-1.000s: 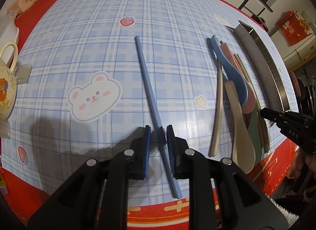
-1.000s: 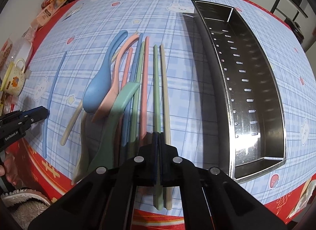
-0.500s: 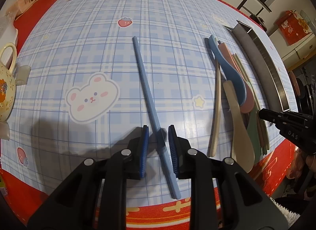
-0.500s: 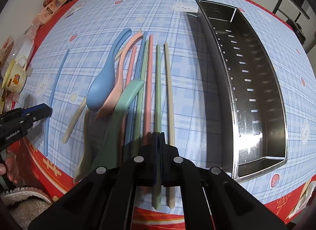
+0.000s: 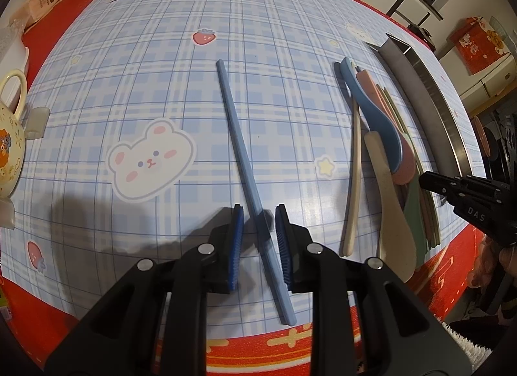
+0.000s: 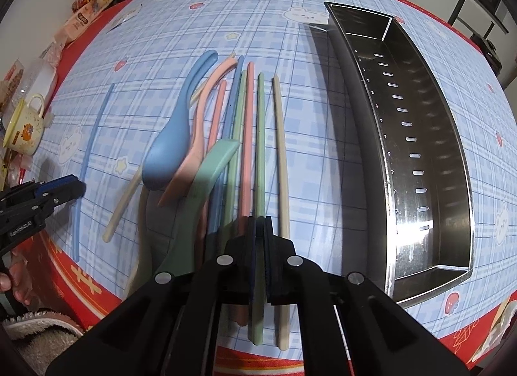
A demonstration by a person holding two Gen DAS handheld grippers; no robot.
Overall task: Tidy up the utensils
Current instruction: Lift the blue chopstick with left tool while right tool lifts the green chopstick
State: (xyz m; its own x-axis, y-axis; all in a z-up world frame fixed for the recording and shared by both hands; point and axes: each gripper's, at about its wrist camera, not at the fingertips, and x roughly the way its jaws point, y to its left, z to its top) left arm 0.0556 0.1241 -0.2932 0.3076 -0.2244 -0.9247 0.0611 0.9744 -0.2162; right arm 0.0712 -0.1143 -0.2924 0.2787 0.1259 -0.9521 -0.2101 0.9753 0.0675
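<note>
Behind right gripper (image 6: pixel 258 230) jaws, green chopstick (image 6: pixel 259 149) partly hidden

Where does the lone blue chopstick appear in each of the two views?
Left wrist view: the lone blue chopstick runs down the centre, its near part between the open left gripper pads.
Right wrist view: far left, lying apart from the utensil pile.
Shared landmark: the cream mug.
</note>
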